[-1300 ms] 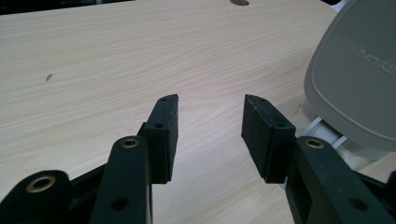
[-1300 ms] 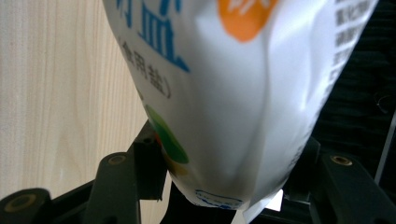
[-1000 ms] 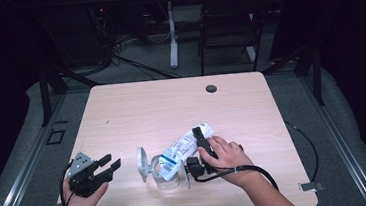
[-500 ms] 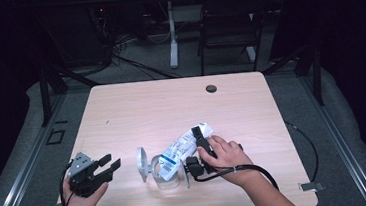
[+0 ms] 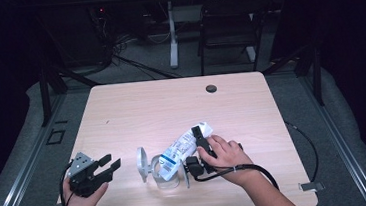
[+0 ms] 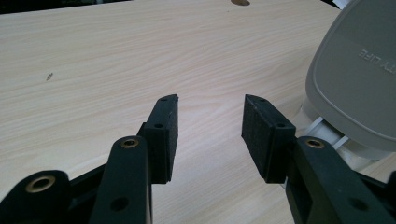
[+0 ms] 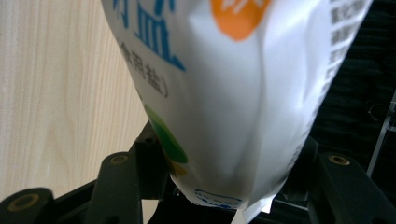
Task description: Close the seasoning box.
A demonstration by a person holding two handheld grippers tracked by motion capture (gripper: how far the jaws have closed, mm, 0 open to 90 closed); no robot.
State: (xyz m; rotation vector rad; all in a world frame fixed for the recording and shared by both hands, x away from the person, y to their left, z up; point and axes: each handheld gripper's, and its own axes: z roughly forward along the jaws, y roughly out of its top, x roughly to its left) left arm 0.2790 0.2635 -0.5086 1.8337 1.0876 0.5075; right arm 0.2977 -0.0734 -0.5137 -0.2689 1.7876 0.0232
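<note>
A white salt bag [image 5: 181, 149] with blue print lies tilted, its lower end over a clear container [image 5: 167, 179] near the table's front edge. The container's grey lid [image 5: 141, 164] stands flipped open on its left side. My right gripper [image 5: 195, 150] is shut on the bag's upper end. In the right gripper view the bag [image 7: 233, 93] rises between the two black jaws of this gripper [image 7: 229, 179]. My left gripper [image 5: 111, 165] rests to the left of the lid, open and holding nothing. In the left gripper view its jaws [image 6: 210, 121] point at bare wood, with the lid [image 6: 355, 74] at the right.
The light wooden table [image 5: 146, 111] has a black grommet hole [image 5: 211, 88] near its far edge. A dark chair [image 5: 229, 28] and a desk leg stand beyond it. The right gripper's cable [image 5: 257, 169] loops toward the table's front right.
</note>
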